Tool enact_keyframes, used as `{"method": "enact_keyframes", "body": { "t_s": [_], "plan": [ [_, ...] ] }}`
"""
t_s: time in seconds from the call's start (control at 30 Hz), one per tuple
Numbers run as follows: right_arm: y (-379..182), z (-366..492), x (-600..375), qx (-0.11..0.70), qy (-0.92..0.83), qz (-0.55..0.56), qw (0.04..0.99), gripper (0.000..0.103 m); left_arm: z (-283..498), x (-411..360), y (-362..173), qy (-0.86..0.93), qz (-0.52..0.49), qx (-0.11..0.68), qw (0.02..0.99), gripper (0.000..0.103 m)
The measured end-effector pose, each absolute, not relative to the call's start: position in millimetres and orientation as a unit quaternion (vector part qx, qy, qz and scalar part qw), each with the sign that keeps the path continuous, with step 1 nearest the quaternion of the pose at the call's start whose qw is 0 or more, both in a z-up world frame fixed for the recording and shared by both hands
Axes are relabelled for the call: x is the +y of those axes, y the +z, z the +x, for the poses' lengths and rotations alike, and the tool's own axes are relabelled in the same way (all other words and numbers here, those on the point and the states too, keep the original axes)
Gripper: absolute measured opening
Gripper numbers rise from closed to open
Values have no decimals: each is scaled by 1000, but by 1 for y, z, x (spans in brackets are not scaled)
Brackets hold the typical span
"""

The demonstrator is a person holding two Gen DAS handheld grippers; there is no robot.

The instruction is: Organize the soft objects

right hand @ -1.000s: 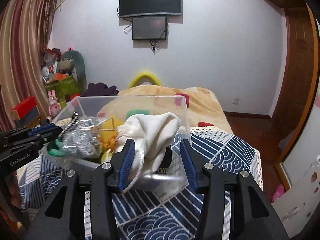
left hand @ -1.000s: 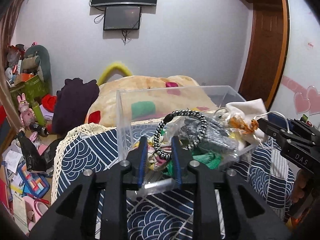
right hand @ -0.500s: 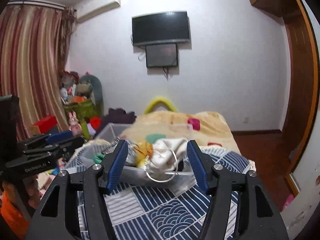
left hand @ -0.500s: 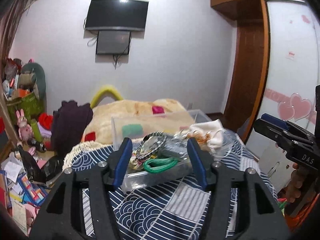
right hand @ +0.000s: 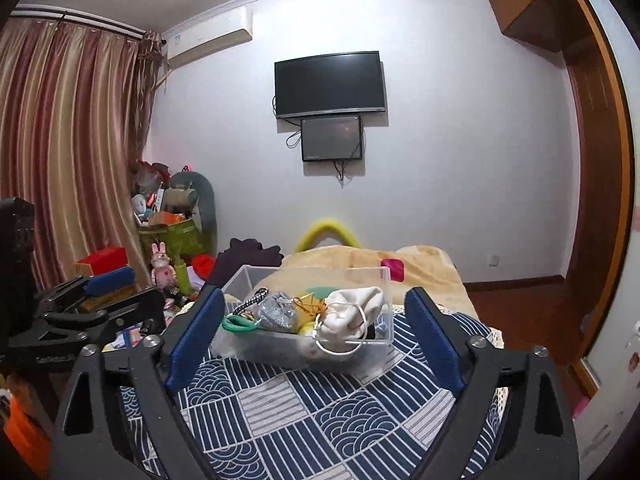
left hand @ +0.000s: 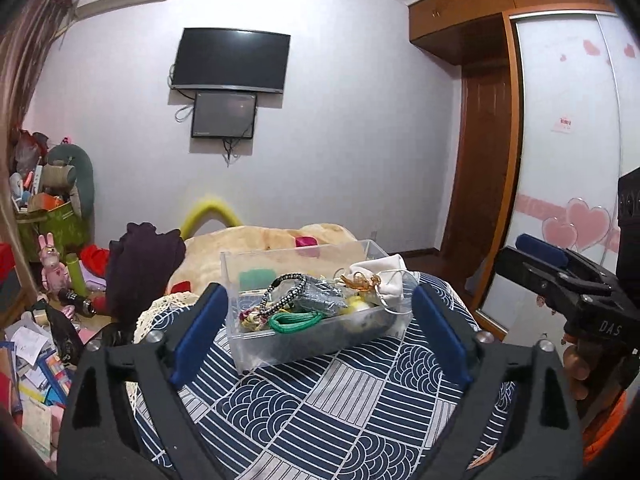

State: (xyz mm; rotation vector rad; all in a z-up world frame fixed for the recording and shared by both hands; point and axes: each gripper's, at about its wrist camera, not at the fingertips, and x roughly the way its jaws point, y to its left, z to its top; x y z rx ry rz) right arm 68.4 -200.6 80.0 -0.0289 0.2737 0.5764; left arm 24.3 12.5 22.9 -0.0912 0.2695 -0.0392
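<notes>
The left gripper (left hand: pixel 320 332) and right gripper (right hand: pixel 314 332) are both opening wide at frame bottom, nothing between their blue pads. Bare patterned navy cloth (left hand: pixel 320 400) lies before them. At frame centre sits the clear rigid plastic box (left hand: pixel 256 344), heaped with a white pouch (right hand: pixel 352 312), green cord (left hand: pixel 294 322) and beaded bracelet (left hand: pixel 282 292).

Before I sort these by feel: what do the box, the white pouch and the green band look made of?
Box: clear, glossy rigid plastic, probably acrylic; the contents show through its walls.
White pouch: matte woven cloth, likely cotton; it slumps and creases.
Green band: seems elastic fabric or cord, looped; too small to be sure.
</notes>
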Motion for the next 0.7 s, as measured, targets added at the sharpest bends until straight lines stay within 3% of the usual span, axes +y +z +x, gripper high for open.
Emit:
{"method": "enact_keyframes", "body": {
  "t_s": [0.13, 0.7],
  "plan": [
    [75, 66, -200, 130, 273, -16, 953, 101, 19, 10, 20, -17, -38, 129, 991, 101],
    [64, 57, -207, 138, 274, -8, 952, 102, 17, 6, 12, -20, -33, 132, 990, 103]
  ]
}}
